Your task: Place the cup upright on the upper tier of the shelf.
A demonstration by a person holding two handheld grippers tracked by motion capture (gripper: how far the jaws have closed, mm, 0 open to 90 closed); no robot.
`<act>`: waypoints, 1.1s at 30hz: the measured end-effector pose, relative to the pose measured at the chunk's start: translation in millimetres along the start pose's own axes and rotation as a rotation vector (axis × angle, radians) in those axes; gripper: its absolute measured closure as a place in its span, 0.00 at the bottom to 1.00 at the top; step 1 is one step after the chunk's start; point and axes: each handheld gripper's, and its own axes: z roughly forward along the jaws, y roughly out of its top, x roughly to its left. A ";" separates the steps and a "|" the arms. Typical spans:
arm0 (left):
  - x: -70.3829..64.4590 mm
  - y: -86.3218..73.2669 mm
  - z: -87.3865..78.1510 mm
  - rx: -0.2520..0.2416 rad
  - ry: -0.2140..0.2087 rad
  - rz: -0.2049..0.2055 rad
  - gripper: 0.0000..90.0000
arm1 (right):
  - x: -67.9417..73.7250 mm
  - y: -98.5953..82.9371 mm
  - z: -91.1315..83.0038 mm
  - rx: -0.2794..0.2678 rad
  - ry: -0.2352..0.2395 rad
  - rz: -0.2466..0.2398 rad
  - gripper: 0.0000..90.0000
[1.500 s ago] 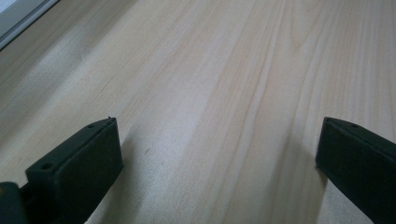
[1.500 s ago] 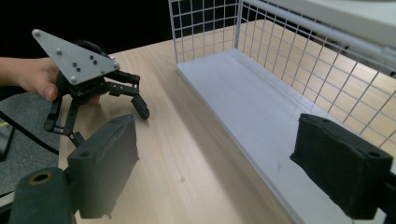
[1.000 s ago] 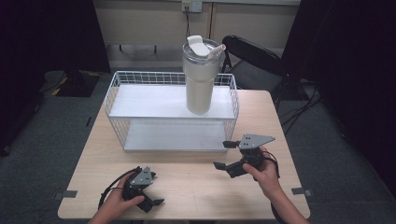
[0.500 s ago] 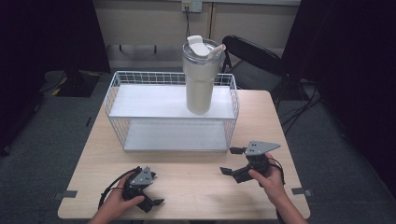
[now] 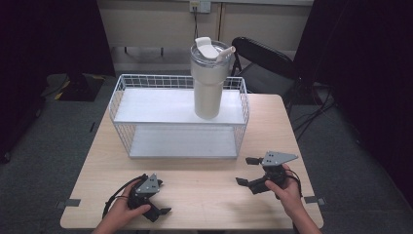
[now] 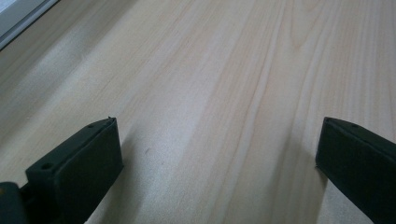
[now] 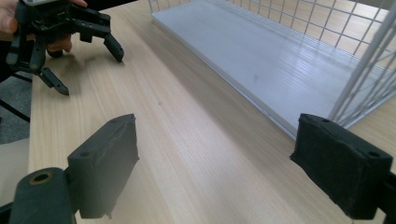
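Observation:
A tall cream tumbler with a lid and straw stands upright on the top shelf of a white wire rack at the back of the wooden table. My left gripper rests open near the front left, its pads wide apart over bare wood. My right gripper is open at the front right, held just above the table and pointing left. In the right gripper view its jaws stand wide apart, with the rack's lower shelf ahead and the left gripper farther off.
The rack's wire corner is close to my right gripper's far jaw. A black chair stands behind the table. Cables trail from both grippers. Bare wood stretches between the grippers and the rack's front.
My right gripper has drawn back toward the table's front edge and sunk a little. The left gripper, the tumbler and the rack have not moved.

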 end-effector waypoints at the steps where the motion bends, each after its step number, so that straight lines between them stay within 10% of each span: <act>1: 0.0 0.0 0.1 0.000 -0.001 0.000 0.00 | -0.5 -1.1 -0.5 0.001 -0.002 0.001 0.15; 33: 0.0 0.0 0.1 0.000 -0.001 0.000 0.00 | -9.8 -59.3 -14.1 0.130 -0.067 0.023 0.15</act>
